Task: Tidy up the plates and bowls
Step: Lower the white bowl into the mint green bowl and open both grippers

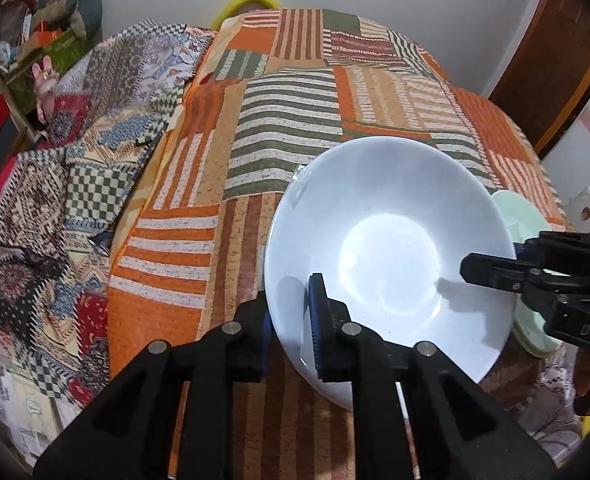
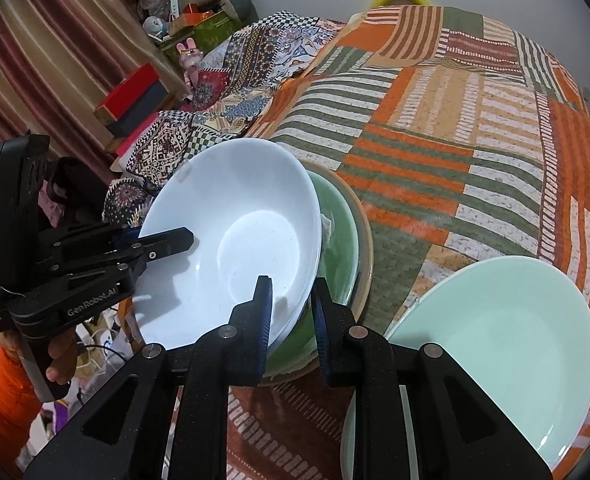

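Note:
A white bowl (image 1: 391,248) (image 2: 235,240) is tilted above the striped patchwork cloth (image 1: 275,140). My left gripper (image 1: 291,328) has a finger on each side of its near-left rim and looks closed on it; it also shows in the right wrist view (image 2: 163,244). My right gripper (image 2: 293,320) straddles the bowl's right rim, fingers a little apart; in the left wrist view (image 1: 491,270) its finger reaches over the rim. Under the white bowl lies a green bowl (image 2: 341,232) in a brown-rimmed dish (image 2: 365,240). A pale mint plate (image 2: 507,348) (image 1: 523,216) lies at the right.
A second patterned cloth (image 1: 75,152) lies crumpled at the left. Boxes and soft toys (image 2: 191,12) crowd the far left. A yellow ring (image 1: 251,0) peeks over the far edge. A wooden door (image 1: 559,52) stands at the right.

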The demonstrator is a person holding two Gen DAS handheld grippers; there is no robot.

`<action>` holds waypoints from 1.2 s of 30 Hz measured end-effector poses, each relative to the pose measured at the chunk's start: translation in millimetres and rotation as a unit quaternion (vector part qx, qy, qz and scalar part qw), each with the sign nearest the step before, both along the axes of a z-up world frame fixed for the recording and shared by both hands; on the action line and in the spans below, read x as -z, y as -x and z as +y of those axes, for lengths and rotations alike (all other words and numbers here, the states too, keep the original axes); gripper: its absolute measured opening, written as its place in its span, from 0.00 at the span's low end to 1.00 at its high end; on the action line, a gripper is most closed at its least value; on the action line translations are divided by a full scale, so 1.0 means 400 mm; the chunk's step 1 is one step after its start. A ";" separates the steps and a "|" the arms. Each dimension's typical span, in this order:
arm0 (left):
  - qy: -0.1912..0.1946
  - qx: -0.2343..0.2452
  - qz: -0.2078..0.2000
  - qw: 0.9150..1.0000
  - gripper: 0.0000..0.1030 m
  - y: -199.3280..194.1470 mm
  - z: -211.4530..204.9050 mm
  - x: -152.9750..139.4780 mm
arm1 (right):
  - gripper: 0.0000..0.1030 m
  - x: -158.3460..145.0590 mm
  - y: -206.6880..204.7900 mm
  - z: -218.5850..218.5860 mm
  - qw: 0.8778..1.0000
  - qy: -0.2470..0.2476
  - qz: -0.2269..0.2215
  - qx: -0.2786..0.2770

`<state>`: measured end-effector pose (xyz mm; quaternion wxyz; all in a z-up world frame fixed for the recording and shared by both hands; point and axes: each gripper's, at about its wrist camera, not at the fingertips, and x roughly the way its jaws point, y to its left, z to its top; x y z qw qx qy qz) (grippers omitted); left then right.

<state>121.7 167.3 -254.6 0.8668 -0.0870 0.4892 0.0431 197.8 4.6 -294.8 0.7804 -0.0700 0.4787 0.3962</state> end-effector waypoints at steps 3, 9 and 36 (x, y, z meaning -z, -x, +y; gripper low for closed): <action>-0.013 0.000 0.000 1.000 0.16 -0.003 -0.005 0.004 | 0.20 -0.001 0.000 0.004 1.000 0.004 -0.002 0.000; -0.006 -0.004 0.013 1.000 0.19 -0.014 0.002 0.021 | 0.20 -0.008 0.004 0.021 0.999 0.024 -0.020 -0.003; 0.012 -0.027 -0.044 0.999 0.52 0.046 0.031 -0.067 | 0.54 -0.095 -0.001 -0.011 0.995 0.033 -0.091 0.002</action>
